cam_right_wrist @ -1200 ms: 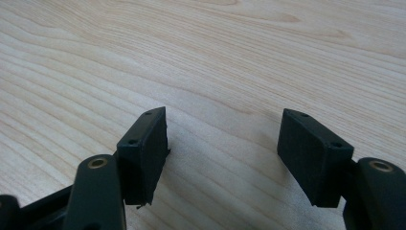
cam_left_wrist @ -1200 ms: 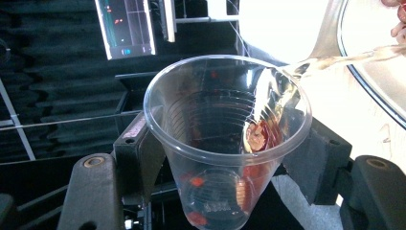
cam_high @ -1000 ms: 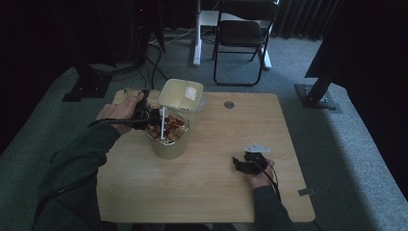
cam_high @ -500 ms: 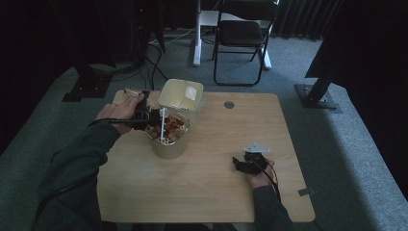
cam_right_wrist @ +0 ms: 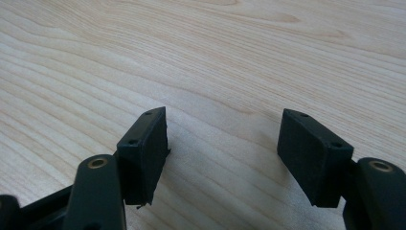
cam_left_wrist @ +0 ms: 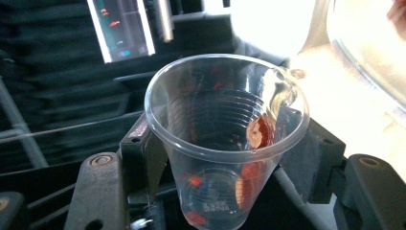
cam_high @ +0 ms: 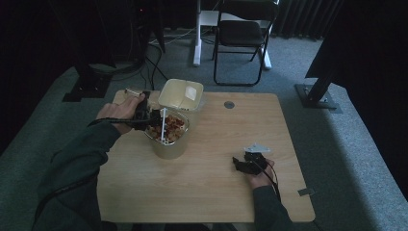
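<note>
My left gripper [cam_high: 153,119] is shut on a clear plastic cup [cam_left_wrist: 225,139]; its jaws have just been closing, and the pads press the cup's sides. A few red bits cling inside the cup. The cup [cam_high: 163,126] hangs tipped over an open tub [cam_high: 168,147] of reddish-brown food at the table's left. The tub's pale lid [cam_high: 180,94] stands up behind it. My right gripper [cam_high: 245,163] rests low at the table's right front. In the right gripper view it [cam_right_wrist: 222,143] is open over bare wood with nothing between its jaws.
The wooden table [cam_high: 216,192] has a small round grommet [cam_high: 229,104] near its far edge. A folding chair [cam_high: 240,33] and stand legs [cam_high: 317,91] are on the carpet beyond. A bright rounded vessel [cam_left_wrist: 368,52] is at the upper right of the left gripper view.
</note>
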A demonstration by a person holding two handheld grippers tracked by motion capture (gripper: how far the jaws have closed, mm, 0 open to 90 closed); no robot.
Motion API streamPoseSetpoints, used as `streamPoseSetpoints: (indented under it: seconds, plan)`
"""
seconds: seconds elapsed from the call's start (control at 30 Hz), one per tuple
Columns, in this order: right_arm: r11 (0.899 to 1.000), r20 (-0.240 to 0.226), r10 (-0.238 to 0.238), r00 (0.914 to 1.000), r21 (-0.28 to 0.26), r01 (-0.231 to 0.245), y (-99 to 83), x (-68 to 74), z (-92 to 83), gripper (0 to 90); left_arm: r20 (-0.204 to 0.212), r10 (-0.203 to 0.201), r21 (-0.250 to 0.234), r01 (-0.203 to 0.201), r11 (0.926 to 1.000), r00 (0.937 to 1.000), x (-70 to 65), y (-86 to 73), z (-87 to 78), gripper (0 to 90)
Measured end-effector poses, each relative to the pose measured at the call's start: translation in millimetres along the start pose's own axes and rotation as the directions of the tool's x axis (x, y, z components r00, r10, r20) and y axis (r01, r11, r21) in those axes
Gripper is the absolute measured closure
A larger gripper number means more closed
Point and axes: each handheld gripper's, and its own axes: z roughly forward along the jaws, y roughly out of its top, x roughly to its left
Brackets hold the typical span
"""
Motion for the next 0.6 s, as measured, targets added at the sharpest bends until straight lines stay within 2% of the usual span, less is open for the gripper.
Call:
streamPoseSetpoints:
  seconds: [0.03,0.07,0.1,0.13,0.17,0.2,0.23,0.27,0.3,0.37,0.4,0.43,0.5,0.53,0.57,0.6]
  plan:
    - [1.0,0.001,-0.001,1.0,0.0,0.001,0.0,0.0,-0.1,34.2,-0.008,0.009,0.025,-0.009,0.9996,0.9999,0.4,-0.4,1.4,38.2]
    - [1.0,0.001,-0.001,1.0,-0.001,0.001,0.0,0.1,0.0,34.2,-0.017,0.023,0.024,-0.023,0.9995,0.9996,-1.7,-0.4,1.1,38.1]
    - [1.0,0.0,0.0,1.0,0.0,0.0,0.0,0.0,0.0,34.2,0.0,0.002,0.001,-0.002,1.0,1.0,-0.2,-0.4,0.1,38.2]
    - [1.0,0.001,0.0,1.0,0.0,0.0,0.0,0.1,0.0,34.2,-0.018,0.021,0.033,-0.02,0.9992,0.9996,-1.7,-1.2,3.3,38.1]
    - [1.0,0.0,0.001,1.0,-0.001,-0.001,0.0,0.0,0.1,34.1,-0.005,0.016,0.018,-0.016,0.9997,0.9999,-0.7,-1.0,1.5,38.1]
    - [1.0,0.0,0.0,1.0,0.0,0.0,0.0,0.1,0.0,34.2,0.0,0.01,0.027,-0.01,0.9996,1.0,0.9,-1.0,1.8,38.2]
    - [1.0,0.001,-0.001,1.0,-0.001,0.001,0.0,0.2,0.0,34.1,-0.016,0.031,0.041,-0.03,0.9987,0.9994,-0.8,-0.6,1.5,38.2]
    - [1.0,0.0,0.001,1.0,0.0,-0.001,0.0,0.1,0.0,34.1,0.006,-0.004,0.006,0.004,1.0,1.0,1.6,-0.1,-1.2,38.2]
    - [1.0,0.001,0.0,1.0,0.0,0.0,0.0,0.1,-0.1,34.1,0.0,-0.004,0.036,0.004,0.9993,1.0,1.4,-0.6,1.5,38.3]
    - [1.0,0.0,0.001,1.0,0.0,-0.001,0.0,0.0,0.0,34.1,0.003,-0.01,0.018,0.01,0.9998,0.9999,-0.3,-1.5,1.3,38.5]
    - [1.0,0.002,-0.001,1.0,-0.001,0.001,0.0,0.2,0.0,34.1,-0.001,0.006,0.039,-0.006,0.9992,1.0,-1.8,-1.8,2.3,38.4]
    - [1.0,0.002,-0.001,1.0,0.0,0.001,0.0,0.3,-0.1,34.1,0.002,-0.003,0.021,0.003,0.9998,1.0,-2.0,-2.0,0.8,38.4]
    - [1.0,0.0,0.001,1.0,-0.001,-0.001,0.0,0.0,0.1,34.1,-0.014,0.016,0.03,-0.016,0.9994,0.9998,-3.5,-1.8,0.0,38.2]
    - [1.0,0.0,0.0,1.0,0.0,0.0,0.0,0.0,0.0,34.1,-0.001,-0.014,0.01,0.014,0.9999,0.9999,-0.8,-1.3,-1.2,38.3]
    - [1.0,0.001,0.0,1.0,0.0,0.0,0.0,0.1,0.0,34.1,-0.025,0.005,0.038,-0.004,0.9993,0.9997,-0.9,-1.2,1.1,38.2]
    - [1.0,0.0,0.001,1.0,-0.001,-0.001,0.0,0.0,0.1,34.1,-0.02,-0.006,0.015,0.006,0.9999,0.9998,0.5,-0.2,-0.9,38.1]
